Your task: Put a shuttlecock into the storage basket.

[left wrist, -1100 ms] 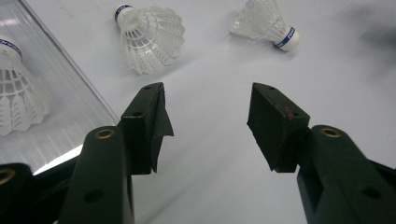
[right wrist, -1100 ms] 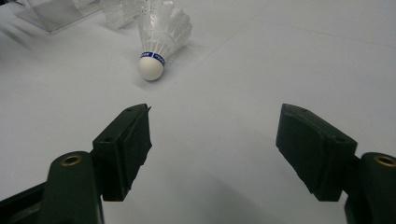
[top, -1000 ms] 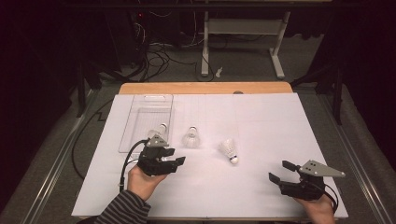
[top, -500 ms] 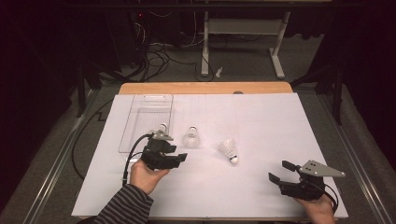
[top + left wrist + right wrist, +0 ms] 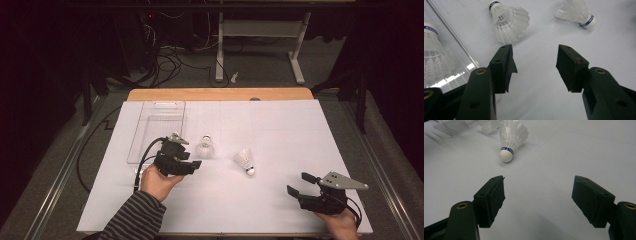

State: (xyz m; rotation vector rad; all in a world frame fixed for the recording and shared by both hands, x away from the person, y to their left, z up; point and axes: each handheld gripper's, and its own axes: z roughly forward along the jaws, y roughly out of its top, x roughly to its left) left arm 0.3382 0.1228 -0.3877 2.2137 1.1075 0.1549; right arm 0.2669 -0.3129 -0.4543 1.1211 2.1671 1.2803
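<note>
I count three shuttlecocks: one just ahead of my left jaws, one further ahead-right, one inside single clear tray at their left.

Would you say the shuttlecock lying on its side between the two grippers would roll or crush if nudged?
The shuttlecock looks very light, so it would probably skid. Lying on its flared skirt, it would likely roll in an arc around its round cork. The thin feathers seem easily bent.

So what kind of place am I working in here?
Most likely a lab or recording workspace, not a home: a table covered in plain white paper, loose cables on the floor behind it, dark surroundings, and a bare desk frame beyond.
</note>
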